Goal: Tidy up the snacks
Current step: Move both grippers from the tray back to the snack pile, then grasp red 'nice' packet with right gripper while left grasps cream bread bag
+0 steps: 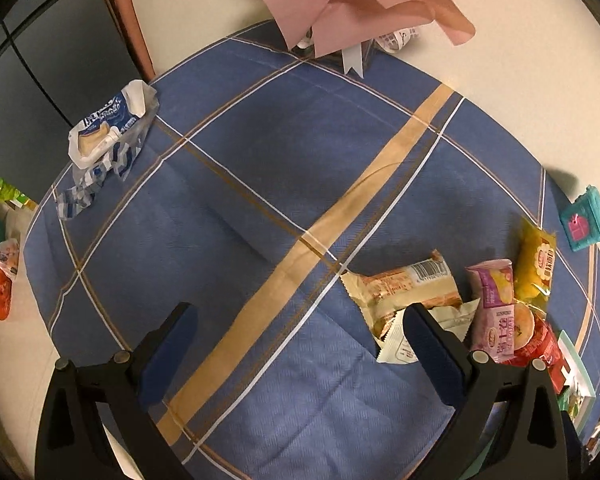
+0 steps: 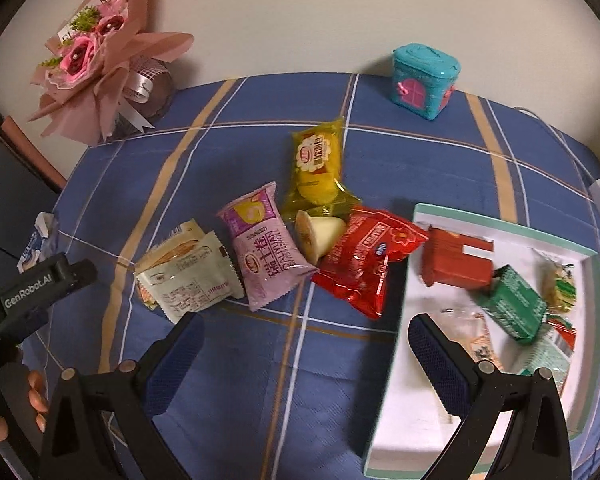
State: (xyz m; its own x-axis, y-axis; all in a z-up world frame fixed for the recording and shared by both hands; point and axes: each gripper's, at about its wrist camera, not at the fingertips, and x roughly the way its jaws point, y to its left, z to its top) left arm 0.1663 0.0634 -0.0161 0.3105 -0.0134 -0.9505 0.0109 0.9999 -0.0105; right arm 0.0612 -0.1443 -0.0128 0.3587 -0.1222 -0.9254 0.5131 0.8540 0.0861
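Sorting underway: both claws, left [image 1: 300, 320] and right [image 2: 306, 328], gape empty; I'd next take red packet [image 2: 366, 260] into tray [image 2: 392, 344].

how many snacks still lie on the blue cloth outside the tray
5: cream wrapped packet leftmost, purple cake packet, small jelly cup, yellow packet behind it, red packet touching the white tray. Another may hide under the cream one.

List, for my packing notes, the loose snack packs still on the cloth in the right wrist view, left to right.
Cream wrapper → purple pack → small cup → red bag. The yellow pack lies behind the cup, so its place in the order is unclear.
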